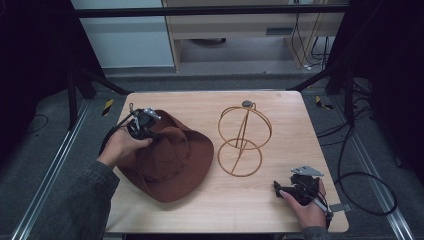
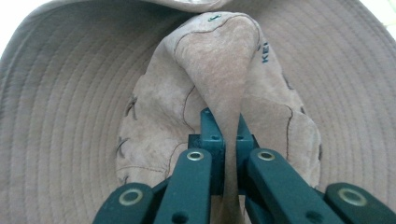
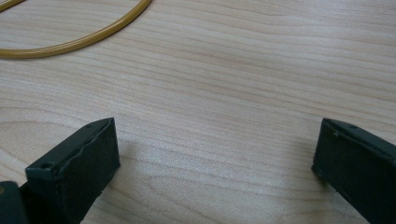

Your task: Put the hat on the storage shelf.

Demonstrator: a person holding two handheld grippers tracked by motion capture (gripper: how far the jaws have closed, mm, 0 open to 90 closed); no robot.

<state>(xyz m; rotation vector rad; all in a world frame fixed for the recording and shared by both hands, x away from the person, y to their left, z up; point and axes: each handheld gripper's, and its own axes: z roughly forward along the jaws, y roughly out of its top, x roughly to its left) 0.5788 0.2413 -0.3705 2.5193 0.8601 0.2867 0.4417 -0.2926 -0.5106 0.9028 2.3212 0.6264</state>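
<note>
A brown wide-brimmed hat (image 1: 172, 160) lies on the left half of the wooden table (image 1: 280, 110). My left gripper (image 1: 141, 125) sits at the hat's far-left side, shut on a pinched fold of the hat's crown (image 2: 224, 70); its jaws clamp the fabric between them (image 2: 224, 130). A gold wire hat stand (image 1: 243, 139) rises upright at the table's middle, its base ring (image 3: 79, 39) lying flat on the wood. Near the front right corner my right gripper (image 1: 280, 190) rests low over the bare wood, jaws wide apart (image 3: 215, 158) with nothing between them.
Black cables (image 1: 360, 175) trail on the floor to the right of the table. A cabinet (image 1: 240, 30) and a white panel (image 1: 125, 35) stand beyond the far edge. Bare wood lies between the hat and the right gripper.
</note>
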